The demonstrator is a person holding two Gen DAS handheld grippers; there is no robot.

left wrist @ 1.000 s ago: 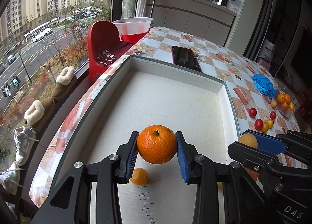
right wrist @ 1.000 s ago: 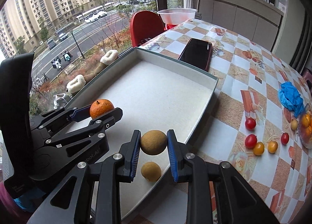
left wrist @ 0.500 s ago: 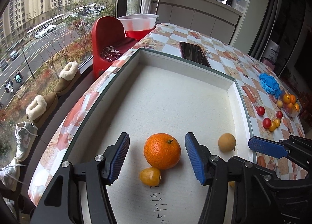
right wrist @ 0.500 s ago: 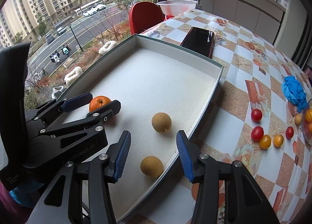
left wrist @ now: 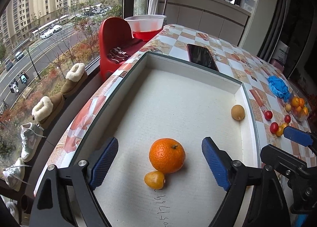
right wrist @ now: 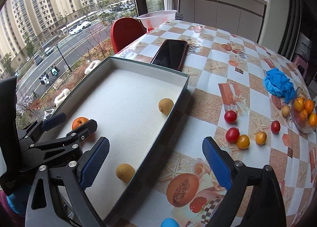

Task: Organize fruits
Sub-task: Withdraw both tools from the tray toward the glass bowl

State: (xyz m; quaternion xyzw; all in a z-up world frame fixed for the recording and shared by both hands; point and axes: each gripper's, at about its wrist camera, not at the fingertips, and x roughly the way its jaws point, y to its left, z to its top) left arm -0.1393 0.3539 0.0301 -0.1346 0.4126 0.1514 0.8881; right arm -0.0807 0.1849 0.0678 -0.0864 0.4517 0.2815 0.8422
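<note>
Checkered fruit-print tablecloth point(right wrist: 200, 80) covers the table by a big window w/ tower blocks outside. Shallow white rectangular tray point(left wrist: 190, 72) sits at the left edge. Inside: 1 round orange mandarin point(left wrist: 167, 155), 1 small yellow-orange kumquat point(left wrist: 154, 179) touching it on the near side, 2 tan round longans point(right wrist: 166, 105) point(right wrist: 125, 172) by the right wall, 1 far, 1 near. Left gripper point(left wrist: 160, 164), blue pads, jaws just been opening, now wide, mandarin between them but untouched. Right gripper point(right wrist: 156, 164) also just opened, fully wide, nothing held, straddling the tray's right wall. On the cloth, right: 3 red & 3 yellow cherry tomatoes point(right wrist: 232, 135), clear bowl of small oranges point(right wrist: 303, 114), crumpled blue glove point(right wrist: 278, 85). Far: 1 black phone point(right wrist: 170, 53).
</note>
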